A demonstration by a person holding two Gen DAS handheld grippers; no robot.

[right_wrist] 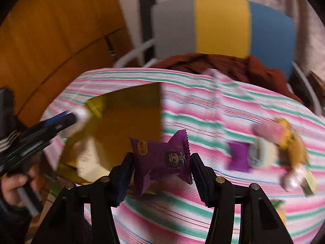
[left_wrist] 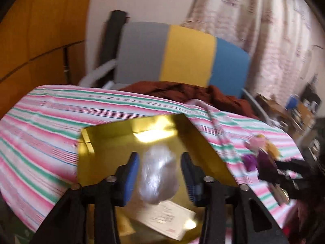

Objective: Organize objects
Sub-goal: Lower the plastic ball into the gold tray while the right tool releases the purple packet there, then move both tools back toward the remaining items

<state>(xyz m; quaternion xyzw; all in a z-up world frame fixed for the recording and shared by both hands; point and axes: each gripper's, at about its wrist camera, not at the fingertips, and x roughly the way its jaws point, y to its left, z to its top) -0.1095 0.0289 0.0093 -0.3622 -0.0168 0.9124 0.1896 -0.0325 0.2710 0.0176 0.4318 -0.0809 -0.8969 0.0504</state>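
A purple wrapped snack [right_wrist: 162, 158] is clamped between the right gripper [right_wrist: 162, 162] fingers, long axis crosswise to them. The gold box [right_wrist: 130, 122] lies forward-left of it, near. The left gripper [left_wrist: 160, 174] is over that box, jaws apart around a clear plastic-wrapped item [left_wrist: 158, 172]; contact cannot be told through the blur. A paper slip [left_wrist: 168, 219] is seen in the box. More snacks [right_wrist: 270, 152] lie right on the striped cloth [right_wrist: 203, 105]. Beyond: brown fabric [right_wrist: 213, 65], a grey-yellow-blue chair back [right_wrist: 221, 26], curtain [left_wrist: 274, 40].
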